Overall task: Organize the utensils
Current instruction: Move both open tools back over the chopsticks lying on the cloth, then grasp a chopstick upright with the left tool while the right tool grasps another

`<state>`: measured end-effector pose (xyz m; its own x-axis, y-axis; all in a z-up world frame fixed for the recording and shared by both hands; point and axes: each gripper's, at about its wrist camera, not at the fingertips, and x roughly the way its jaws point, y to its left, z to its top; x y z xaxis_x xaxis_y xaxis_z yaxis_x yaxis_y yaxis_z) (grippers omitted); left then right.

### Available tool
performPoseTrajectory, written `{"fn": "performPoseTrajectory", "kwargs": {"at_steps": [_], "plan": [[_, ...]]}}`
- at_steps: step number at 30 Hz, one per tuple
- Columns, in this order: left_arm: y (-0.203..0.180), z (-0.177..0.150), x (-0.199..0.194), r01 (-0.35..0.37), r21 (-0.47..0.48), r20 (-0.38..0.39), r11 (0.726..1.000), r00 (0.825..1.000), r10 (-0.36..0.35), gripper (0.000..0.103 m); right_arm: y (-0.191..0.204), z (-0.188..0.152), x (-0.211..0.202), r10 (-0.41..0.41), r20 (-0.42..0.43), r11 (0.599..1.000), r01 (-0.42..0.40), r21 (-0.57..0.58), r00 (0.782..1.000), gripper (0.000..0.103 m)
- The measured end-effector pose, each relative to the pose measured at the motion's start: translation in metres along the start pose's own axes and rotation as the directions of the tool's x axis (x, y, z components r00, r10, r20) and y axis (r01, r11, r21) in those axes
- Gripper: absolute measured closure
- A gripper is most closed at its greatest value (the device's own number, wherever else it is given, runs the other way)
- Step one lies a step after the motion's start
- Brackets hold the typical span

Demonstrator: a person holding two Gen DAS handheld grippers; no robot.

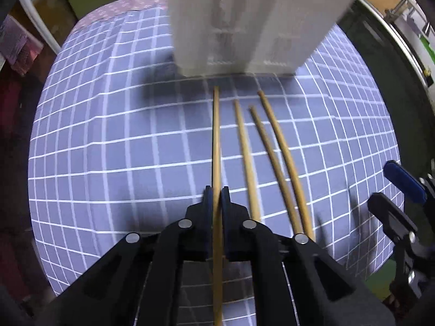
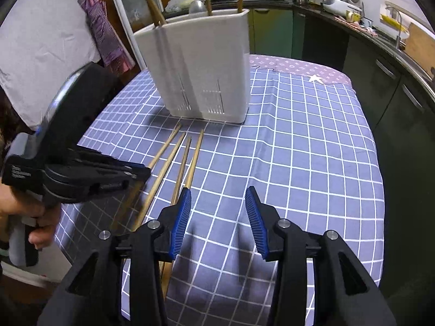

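While clamped on the leftmost chopstick [image 1: 216,135], left gripper [image 1: 216,198] pointing steeply down at the checked tablecloth [image 1: 108,135]; jaws pressed together on the shaft partway along. Three more chopsticks [image 1: 272,149] lying loose just beside it, tips toward the white utensil holder [image 2: 201,65]. Right gripper [image 2: 218,212] apart and empty, above bare cloth beside the row. Advised for the lift: straight up first, clear of the neighbours (close alongside), then tip-down into a holder slot. Grip likely to let the stick pivot, so slow travel recommended. Holder top cut off in left view; which compartment holds the sticks already standing there not discernible. Rear ends of chopsticks hidden beneath the grippers.
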<state>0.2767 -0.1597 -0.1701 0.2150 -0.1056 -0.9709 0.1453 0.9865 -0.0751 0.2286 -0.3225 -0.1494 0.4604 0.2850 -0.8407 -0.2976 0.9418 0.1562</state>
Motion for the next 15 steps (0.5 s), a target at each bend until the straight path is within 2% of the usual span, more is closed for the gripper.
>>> {"fn": "performPoseTrajectory", "kwargs": {"at_steps": [3, 6, 9, 11, 15], "plan": [[0.012, -0.005, -0.017, 0.019, -0.007, 0.077, 1.0, 0.997, -0.019, 0.097, -0.003, 0.009, 0.016, 0.038, -0.06, 0.999, -0.038, 0.009, 0.997, 0.062], [0.025, -0.012, -0.037, 0.045, -0.021, 0.154, 0.999, 0.987, -0.041, 0.097, 0.001, 0.02, 0.033, 0.076, -0.124, 0.997, -0.075, 0.008, 0.989, 0.076], [0.033, -0.021, -0.059, 0.059, -0.018, 0.246, 0.998, 0.968, -0.053, 0.097, 0.009, 0.029, 0.046, 0.09, -0.162, 0.996, -0.091, 0.0, 0.983, 0.084], [0.036, -0.03, -0.074, 0.052, -0.007, 0.319, 0.999, 0.947, -0.047, 0.097, 0.014, 0.034, 0.053, 0.089, -0.179, 0.996, -0.091, -0.007, 0.98, 0.085], [0.039, -0.04, -0.09, 0.049, 0.014, 0.389, 0.999, 0.92, -0.05, 0.097, 0.024, 0.042, 0.069, 0.06, -0.216, 0.998, -0.066, -0.023, 0.975, 0.085]]}}
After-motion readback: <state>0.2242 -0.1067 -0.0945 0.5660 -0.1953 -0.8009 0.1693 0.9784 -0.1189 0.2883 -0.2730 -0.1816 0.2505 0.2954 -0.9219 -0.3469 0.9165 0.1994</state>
